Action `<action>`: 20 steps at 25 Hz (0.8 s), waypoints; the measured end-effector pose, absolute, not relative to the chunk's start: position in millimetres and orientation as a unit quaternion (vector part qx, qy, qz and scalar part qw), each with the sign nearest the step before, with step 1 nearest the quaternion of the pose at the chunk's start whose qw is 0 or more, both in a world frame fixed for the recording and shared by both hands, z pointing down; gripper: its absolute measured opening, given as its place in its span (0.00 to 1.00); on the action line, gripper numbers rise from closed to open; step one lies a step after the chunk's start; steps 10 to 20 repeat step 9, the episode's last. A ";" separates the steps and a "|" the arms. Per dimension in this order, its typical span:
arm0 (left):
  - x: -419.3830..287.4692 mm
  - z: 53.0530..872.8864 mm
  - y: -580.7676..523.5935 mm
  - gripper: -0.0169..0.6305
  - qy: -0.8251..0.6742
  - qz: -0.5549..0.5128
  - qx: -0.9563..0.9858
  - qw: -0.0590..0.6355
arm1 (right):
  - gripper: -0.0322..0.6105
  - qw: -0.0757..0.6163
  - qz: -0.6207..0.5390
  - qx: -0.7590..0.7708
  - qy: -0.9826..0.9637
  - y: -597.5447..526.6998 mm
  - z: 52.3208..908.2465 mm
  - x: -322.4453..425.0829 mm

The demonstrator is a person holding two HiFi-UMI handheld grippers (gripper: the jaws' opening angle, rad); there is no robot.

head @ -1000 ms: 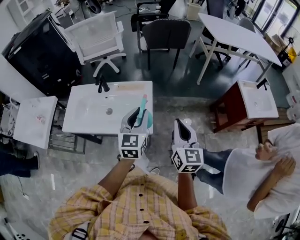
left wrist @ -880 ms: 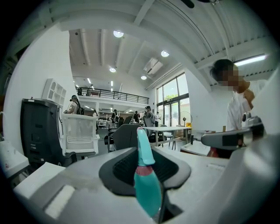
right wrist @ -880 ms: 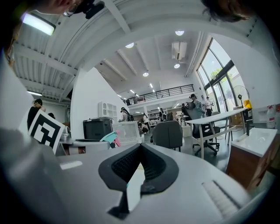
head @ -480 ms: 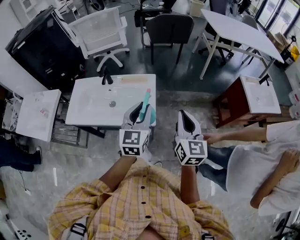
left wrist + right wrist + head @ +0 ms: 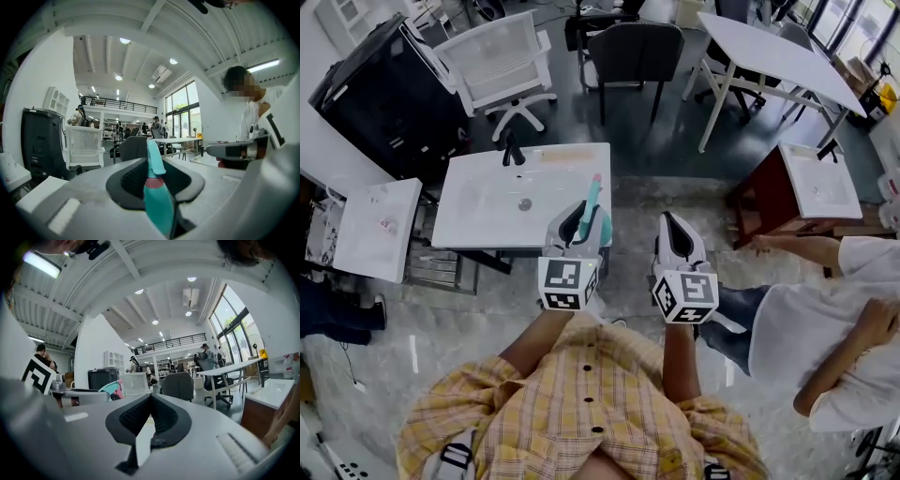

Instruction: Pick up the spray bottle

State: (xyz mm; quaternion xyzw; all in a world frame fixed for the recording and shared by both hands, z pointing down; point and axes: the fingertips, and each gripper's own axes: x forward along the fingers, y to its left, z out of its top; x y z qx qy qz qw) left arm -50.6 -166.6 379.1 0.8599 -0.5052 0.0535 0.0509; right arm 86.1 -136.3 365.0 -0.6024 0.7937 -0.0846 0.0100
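The spray bottle (image 5: 592,204) is teal with a pink band and nozzle end. It stands out from my left gripper (image 5: 580,223), which is shut on its body above the front edge of the white sink unit (image 5: 478,230). In the left gripper view the spray bottle (image 5: 157,197) fills the gap between the dark pads, its nozzle pointing up and away. My right gripper (image 5: 675,234) hovers beside it to the right over the floor. In the right gripper view the right gripper (image 5: 151,397) has its pads together and holds nothing, and the spray bottle (image 5: 110,389) shows at the left.
The sink unit carries a black faucet (image 5: 511,150). A white chair (image 5: 502,66), a dark chair (image 5: 637,52) and a white table (image 5: 778,61) stand beyond it. A second basin on a brown cabinet (image 5: 820,187) is at the right, beside a person in white (image 5: 806,328). A black cabinet (image 5: 384,94) is at the far left.
My left gripper has carried the bottle slightly up and away from me, mostly early on. The person at the right has stretched an arm toward the brown cabinet. My right gripper stays put.
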 end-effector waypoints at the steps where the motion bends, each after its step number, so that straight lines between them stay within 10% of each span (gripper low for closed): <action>1: -50.1 378.8 -166.1 0.18 -0.505 0.053 0.860 0.051 | 0.05 0.010 -0.084 -0.602 0.794 -136.3 364.7 85.8; 20: -52.8 379.0 -163.1 0.18 -0.504 0.049 0.861 0.047 | 0.05 0.010 -0.085 -0.605 0.792 -134.3 369.1 85.0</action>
